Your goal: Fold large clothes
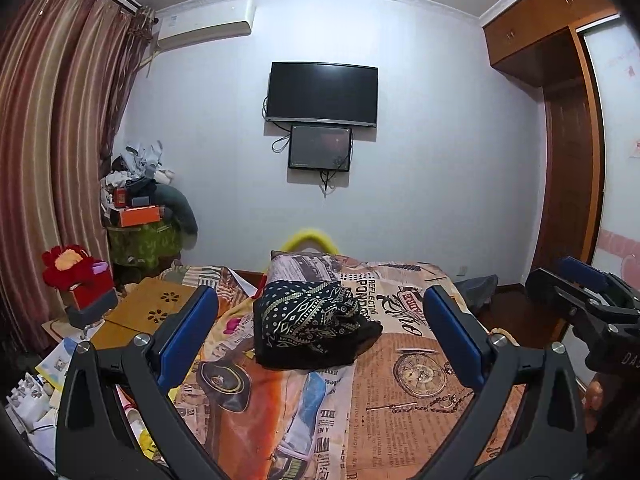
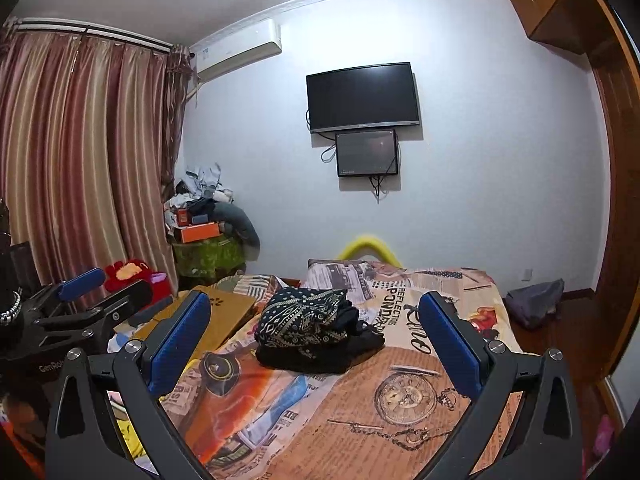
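grippers first: left gripper point(image 1: 320, 344) and right gripper point(image 2: 316, 344) both hover above the near end of the bed point(image 1: 420, 408), blue pads spread wide, nothing between them. each shows at the edge of the other's view, so they sit side by side at about the same reach.

garment next: one dark patterned garment point(image 1: 312, 320) lies bunched on the printed bedspread, straight ahead of both grippers and near the middle of the bed. it is a rumpled heap, black with white dots and diamond bands, with a plain black portion spilling to its right. its longer extent runs roughly across the bed, left to right, though the bunching makes this uncertain. it appears almost centred in both views, slightly right of the left gripper's centre line, so neither arm is clearly nearer. judgement: the heap is not laid flat, and whether it is loosely gathered or partly folded cannot be settled.

count: two grippers, one garment, one pillow point(image 1: 300, 266) just beyond it.

farther: one wooden board point(image 1: 152, 308) lies at the bed's left; two dark screens point(image 1: 322, 94) hang on the far wall.
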Available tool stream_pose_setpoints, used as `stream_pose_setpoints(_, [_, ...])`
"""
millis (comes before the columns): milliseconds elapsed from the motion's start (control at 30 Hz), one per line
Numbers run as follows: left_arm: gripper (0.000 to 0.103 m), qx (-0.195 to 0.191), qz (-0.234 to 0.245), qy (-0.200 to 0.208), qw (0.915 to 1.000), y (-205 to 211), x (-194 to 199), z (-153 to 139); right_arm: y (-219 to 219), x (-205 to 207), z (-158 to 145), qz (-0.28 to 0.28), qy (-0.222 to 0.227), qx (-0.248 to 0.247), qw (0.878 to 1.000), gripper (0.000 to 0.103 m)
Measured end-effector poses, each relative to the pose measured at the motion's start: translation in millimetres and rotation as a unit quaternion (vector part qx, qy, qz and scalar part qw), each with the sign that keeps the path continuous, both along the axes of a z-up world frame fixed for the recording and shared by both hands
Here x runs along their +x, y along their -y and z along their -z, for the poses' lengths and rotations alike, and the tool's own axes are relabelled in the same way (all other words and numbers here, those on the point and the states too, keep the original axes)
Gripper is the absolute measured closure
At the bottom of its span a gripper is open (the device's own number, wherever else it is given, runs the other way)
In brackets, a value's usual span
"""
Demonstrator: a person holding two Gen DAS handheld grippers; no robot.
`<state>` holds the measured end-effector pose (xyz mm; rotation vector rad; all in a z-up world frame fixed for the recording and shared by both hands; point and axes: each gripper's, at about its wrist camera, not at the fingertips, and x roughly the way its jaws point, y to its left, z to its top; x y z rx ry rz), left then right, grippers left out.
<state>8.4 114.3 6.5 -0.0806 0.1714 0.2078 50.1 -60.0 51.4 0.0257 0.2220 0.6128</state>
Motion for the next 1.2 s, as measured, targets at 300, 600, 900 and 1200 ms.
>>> stream_pose_setpoints(300, [0.000, 0.005, 0.006, -0.005, 1.0000, 3, 3, 0, 5, 1, -1, 0.004, -0.007, 0.003, 1.000, 0.000])
stream_pose_setpoints(600, [0.000, 0.007, 0.014, -0.012, 0.9998, 7, 7, 2, 9, 4, -1, 0.008, -0.011, 0.007, 1.000, 0.000])
stream_pose_setpoints(900, [0.000, 0.007, 0.027, -0.014, 0.9995, 7, 9, 2, 10, 5, 0, 0.012, -0.011, 0.012, 1.000, 0.000])
stream_pose_setpoints(1200, [0.000, 0.011, 0.026, -0.014, 0.9995, 8, 8, 3, 11, 6, 1, 0.016, -0.014, 0.014, 1.000, 0.000])
